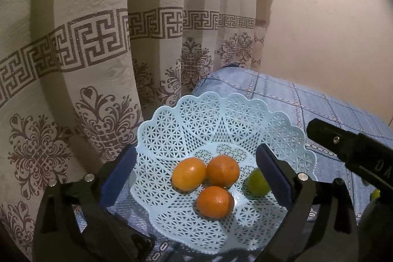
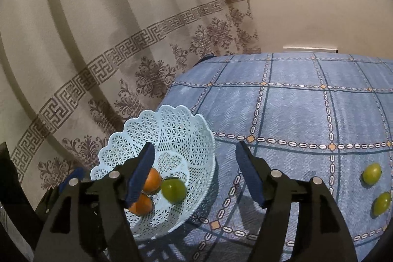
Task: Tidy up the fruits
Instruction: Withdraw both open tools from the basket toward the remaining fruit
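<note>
A pale blue lattice basket (image 1: pixel 196 114) (image 2: pixel 176 129) sits at the table's left corner. Three oranges (image 1: pixel 188 173) lie in it beside one green lime (image 1: pixel 256 182) (image 2: pixel 173 189). My left gripper (image 1: pixel 196 163) hangs open just above the basket, with nothing between its fingers. My right gripper (image 2: pixel 195 163) is open too, over the basket's right rim and empty; its left finger hides part of the oranges (image 2: pixel 152 179). Two more limes (image 2: pixel 372 173) (image 2: pixel 382 203) lie on the cloth at the far right. The right gripper's black body (image 1: pixel 348 146) shows at the right of the left wrist view.
The table wears a blue checked cloth (image 2: pixel 294 109). A cream curtain (image 1: pixel 98 53) with brown patterns hangs close behind the basket, and a plain wall (image 1: pixel 331 28) stands to the right. Bare cloth stretches between the basket and the loose limes.
</note>
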`<state>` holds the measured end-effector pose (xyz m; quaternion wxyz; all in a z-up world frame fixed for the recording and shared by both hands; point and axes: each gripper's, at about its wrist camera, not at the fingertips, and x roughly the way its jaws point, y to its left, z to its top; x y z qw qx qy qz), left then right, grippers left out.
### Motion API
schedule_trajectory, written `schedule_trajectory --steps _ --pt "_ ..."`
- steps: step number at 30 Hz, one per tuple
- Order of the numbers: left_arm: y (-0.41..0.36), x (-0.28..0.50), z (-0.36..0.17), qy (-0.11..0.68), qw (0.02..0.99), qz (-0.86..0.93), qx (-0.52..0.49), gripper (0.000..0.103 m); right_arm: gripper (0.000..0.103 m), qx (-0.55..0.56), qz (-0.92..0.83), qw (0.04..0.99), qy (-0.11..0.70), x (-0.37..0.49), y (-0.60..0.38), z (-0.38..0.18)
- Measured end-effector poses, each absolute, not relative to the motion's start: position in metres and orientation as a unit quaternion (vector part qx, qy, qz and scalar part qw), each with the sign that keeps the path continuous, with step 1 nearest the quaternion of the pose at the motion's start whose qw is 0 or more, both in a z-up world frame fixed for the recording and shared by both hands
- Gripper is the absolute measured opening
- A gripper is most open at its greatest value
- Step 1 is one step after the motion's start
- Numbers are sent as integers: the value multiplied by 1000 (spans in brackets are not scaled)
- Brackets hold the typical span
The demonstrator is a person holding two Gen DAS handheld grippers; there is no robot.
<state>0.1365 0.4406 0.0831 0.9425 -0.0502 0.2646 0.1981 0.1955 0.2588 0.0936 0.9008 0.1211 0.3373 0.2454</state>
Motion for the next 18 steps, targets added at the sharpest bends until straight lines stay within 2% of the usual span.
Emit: schedule_trajectory --steps 18 --pt "426 136 82 257 947 191 -29 100 68 130 220 913 318 187 238 108"
